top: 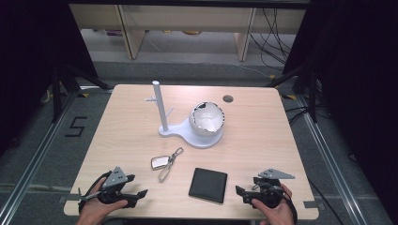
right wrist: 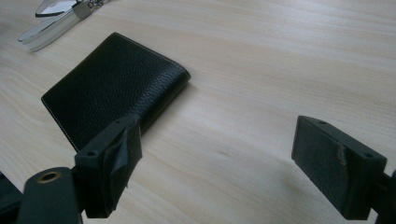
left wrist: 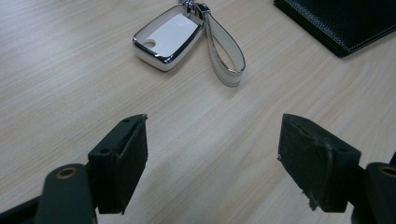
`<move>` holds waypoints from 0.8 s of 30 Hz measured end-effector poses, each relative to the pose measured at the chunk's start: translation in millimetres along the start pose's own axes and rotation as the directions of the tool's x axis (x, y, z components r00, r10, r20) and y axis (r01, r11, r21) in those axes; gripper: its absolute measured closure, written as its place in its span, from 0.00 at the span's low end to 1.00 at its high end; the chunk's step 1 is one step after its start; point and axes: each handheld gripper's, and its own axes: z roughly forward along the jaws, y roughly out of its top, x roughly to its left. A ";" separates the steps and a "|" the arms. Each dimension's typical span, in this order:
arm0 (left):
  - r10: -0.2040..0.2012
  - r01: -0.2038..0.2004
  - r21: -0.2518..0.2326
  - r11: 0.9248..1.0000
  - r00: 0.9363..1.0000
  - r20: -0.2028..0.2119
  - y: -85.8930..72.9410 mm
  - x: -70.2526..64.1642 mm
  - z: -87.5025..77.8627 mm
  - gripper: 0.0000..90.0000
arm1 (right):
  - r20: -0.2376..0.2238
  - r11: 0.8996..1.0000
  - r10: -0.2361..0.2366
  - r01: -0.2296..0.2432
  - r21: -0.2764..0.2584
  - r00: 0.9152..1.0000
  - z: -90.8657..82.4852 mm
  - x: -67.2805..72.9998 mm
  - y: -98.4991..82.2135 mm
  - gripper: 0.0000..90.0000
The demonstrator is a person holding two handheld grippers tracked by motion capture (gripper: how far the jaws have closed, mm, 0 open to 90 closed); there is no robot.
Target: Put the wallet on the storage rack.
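My left gripper (top: 141,193) rests at the near left edge of the counter (top: 122,122), jaws spread wide with nothing between them, and the key fob (left wrist: 166,39) with its looped strap lies on the wood just ahead. My right gripper (top: 240,192) sits at the near right, equally released, with the black wallet (right wrist: 114,84) flat on the counter just beside its left jaw, not touched.

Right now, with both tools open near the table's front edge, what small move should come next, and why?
Probably ease the left tool forward toward the key fob. Its jaws stand open with nothing between them, and the fob with its strap loop lies flat on the table just ahead, untouched. The right tool hangs open beside the black wallet and could wait.
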 end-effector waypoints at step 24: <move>0.259 -0.262 0.003 0.965 0.955 0.144 50.9 -54.1 52.6 0.93 | -0.120 0.996 0.088 -0.084 0.042 0.989 5.4 9.4 -0.6 0.25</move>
